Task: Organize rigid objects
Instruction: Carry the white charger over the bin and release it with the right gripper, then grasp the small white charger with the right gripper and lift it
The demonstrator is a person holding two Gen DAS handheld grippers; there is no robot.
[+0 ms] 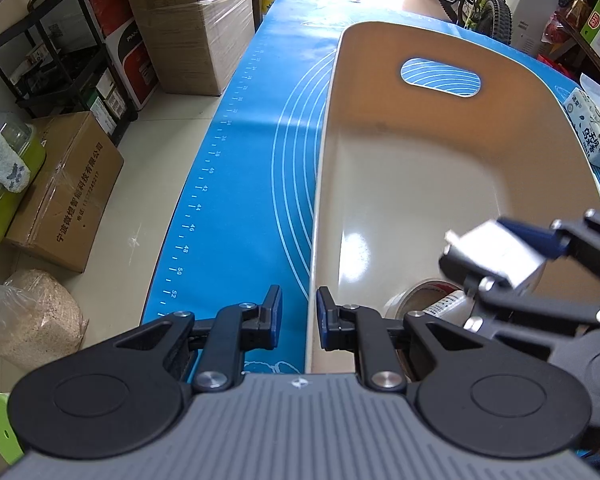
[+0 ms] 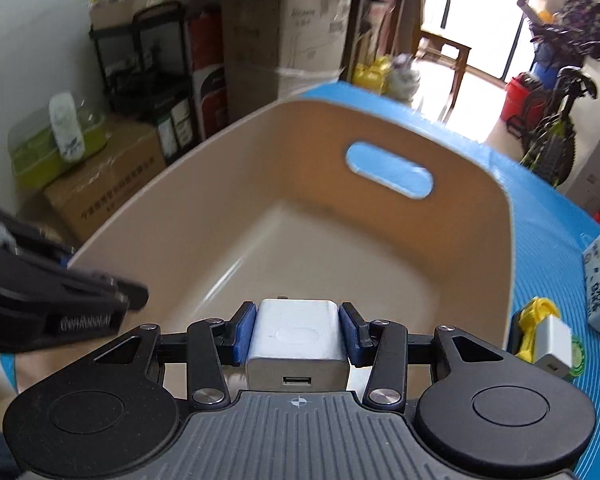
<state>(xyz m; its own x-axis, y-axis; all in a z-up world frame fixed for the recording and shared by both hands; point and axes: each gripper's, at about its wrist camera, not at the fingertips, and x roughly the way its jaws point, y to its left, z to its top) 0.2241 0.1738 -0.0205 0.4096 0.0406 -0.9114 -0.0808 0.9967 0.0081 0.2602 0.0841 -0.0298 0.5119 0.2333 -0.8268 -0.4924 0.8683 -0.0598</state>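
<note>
A beige bin with a handle slot stands on the blue mat; it also shows in the right wrist view. My right gripper is shut on a white USB charger and holds it above the bin's near end; the charger shows blurred in the left wrist view. My left gripper straddles the bin's left wall with its jaws a little apart, not touching it. A roll of tape and a small white bottle lie in the bin.
A second white charger with a yellow item lies on the mat right of the bin. A tissue pack lies further right. Cardboard boxes and a black shelf stand on the floor left of the table.
</note>
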